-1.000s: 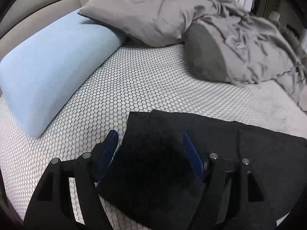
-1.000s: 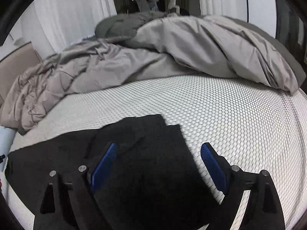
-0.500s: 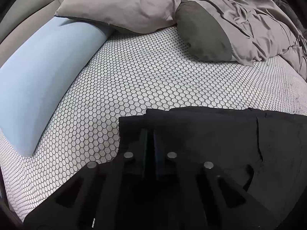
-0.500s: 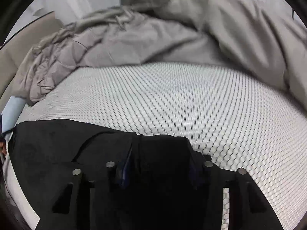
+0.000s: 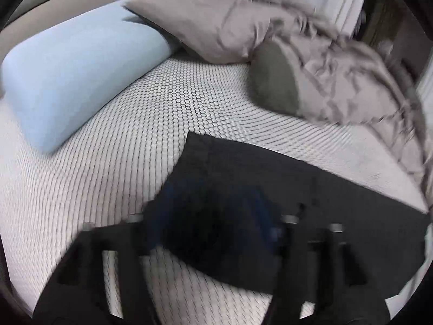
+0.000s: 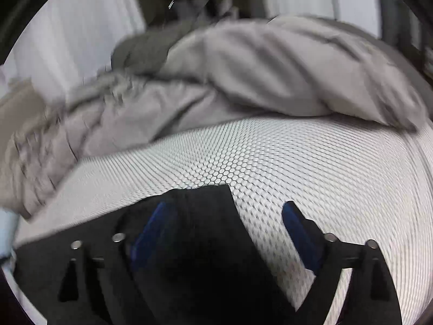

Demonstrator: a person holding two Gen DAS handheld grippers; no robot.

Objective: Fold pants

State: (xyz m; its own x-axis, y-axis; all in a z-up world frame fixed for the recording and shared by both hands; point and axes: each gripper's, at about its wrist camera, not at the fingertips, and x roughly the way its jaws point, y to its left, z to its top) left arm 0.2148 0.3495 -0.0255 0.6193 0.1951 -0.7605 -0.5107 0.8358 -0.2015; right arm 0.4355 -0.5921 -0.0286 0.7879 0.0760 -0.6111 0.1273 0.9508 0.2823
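Observation:
The black pants lie flat on the white honeycomb-patterned mattress, folded into a long band. My left gripper is open, its blue pads spread above the band's left end; this view is motion-blurred. The pants' right end shows in the right wrist view. My right gripper is open above that end, its left pad over the cloth and its right pad over bare mattress. Neither gripper holds cloth.
A light blue pillow lies at the left. A grey pillow and a crumpled grey duvet lie behind the pants. The duvet also fills the far side in the right wrist view, with curtains behind.
Half a second ago both grippers were shut low on the pants' ends. Now both are open and have lifted back from the cloth, which lies flat.

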